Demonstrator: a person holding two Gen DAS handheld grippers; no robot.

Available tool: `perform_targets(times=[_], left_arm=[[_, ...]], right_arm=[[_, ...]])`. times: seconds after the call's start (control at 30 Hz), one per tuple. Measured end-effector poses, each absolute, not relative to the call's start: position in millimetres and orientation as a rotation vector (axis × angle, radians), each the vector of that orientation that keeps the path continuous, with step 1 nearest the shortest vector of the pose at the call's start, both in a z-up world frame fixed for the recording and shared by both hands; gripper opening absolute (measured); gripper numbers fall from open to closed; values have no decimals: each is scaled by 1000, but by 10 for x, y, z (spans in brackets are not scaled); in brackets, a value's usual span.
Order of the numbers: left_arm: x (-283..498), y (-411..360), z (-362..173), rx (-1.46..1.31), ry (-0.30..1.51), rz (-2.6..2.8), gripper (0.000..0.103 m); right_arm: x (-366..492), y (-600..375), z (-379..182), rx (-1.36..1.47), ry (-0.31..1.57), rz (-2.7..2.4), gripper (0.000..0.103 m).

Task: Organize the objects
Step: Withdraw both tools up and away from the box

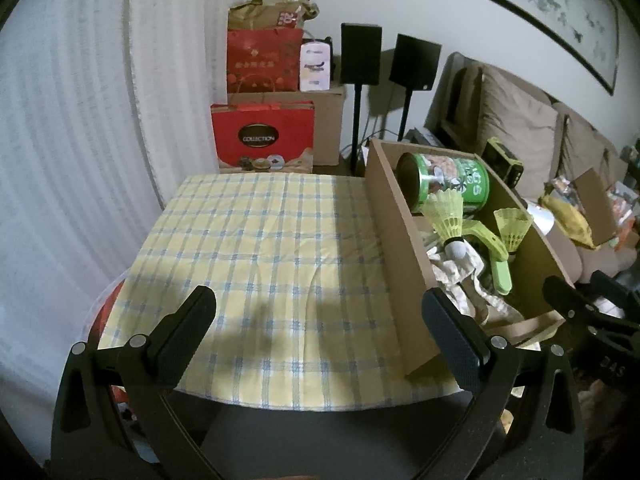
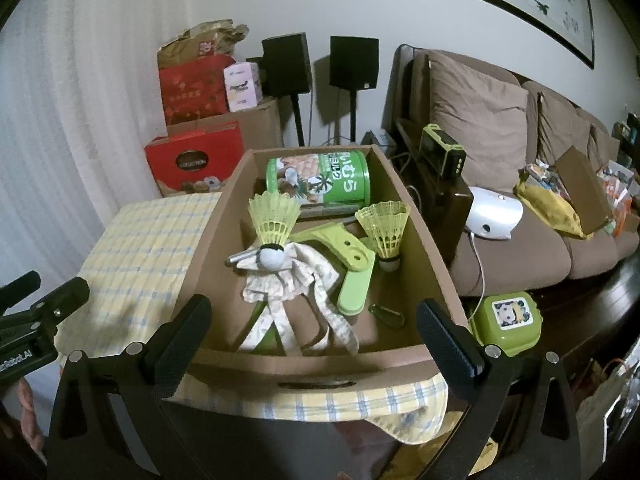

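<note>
A cardboard box stands on the right part of a table under a yellow checked cloth. In it lie a green tin, two yellow shuttlecocks, a green plastic tool, a crumpled patterned cloth, a metal pen and a carabiner. The box also shows in the left wrist view. My left gripper is open and empty above the cloth. My right gripper is open and empty over the box's near edge.
Red gift boxes and cardboard cartons are stacked behind the table by a white curtain. Two black speakers on stands stand by the wall. A brown sofa with cushions and clutter is at the right. A green lunch box lies beside the box.
</note>
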State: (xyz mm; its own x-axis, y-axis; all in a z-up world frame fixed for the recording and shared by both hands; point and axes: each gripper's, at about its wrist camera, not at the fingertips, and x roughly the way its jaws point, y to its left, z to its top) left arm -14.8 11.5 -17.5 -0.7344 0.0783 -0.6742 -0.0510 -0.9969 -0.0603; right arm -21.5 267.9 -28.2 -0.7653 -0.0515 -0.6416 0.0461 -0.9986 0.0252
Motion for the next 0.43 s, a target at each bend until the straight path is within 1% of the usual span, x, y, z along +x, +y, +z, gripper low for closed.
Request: perform_targets(times=[0.43], left_arm=[[-69, 92, -198, -1115, -75, 2874, 103]], right_arm=[[-151, 2607, -338, 1080, 4, -2890, 102]])
